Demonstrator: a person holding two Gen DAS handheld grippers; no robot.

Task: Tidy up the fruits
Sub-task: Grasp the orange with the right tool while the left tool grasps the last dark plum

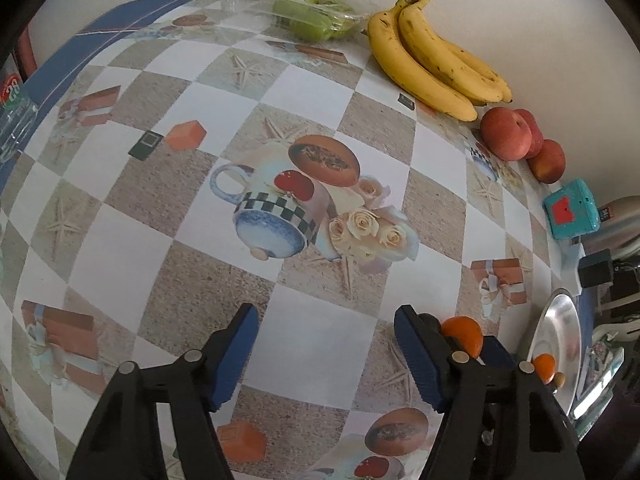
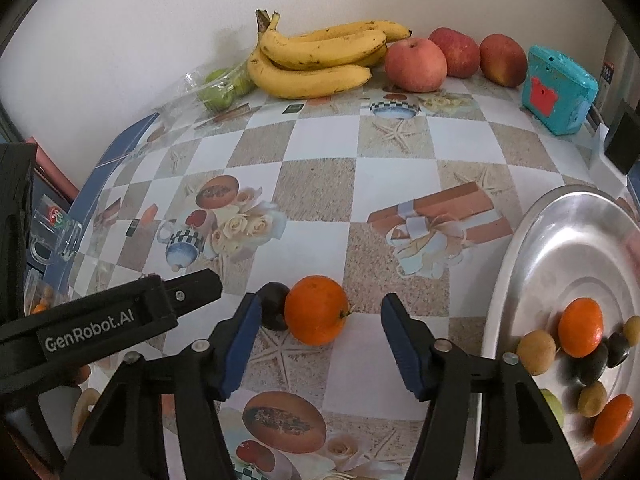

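Observation:
An orange (image 2: 317, 310) lies on the patterned tablecloth with a dark plum (image 2: 274, 306) touching its left side. My right gripper (image 2: 320, 342) is open and empty, its fingers on either side of the orange and just short of it. My left gripper (image 1: 326, 354) is open and empty over bare cloth; the orange (image 1: 462, 334) shows behind its right finger. A silver plate (image 2: 516, 264) at the right holds two oranges (image 2: 580, 327) and several small brown and dark fruits. Bananas (image 2: 316, 58), three apples (image 2: 416, 65) and bagged green fruit (image 2: 220, 88) lie along the wall.
A teal box (image 2: 558, 88) stands at the back right beside a metal flask (image 2: 618, 68). A glass mug (image 2: 56, 232) sits at the table's left edge. The left gripper's body (image 2: 100, 320) reaches in from the left in the right wrist view.

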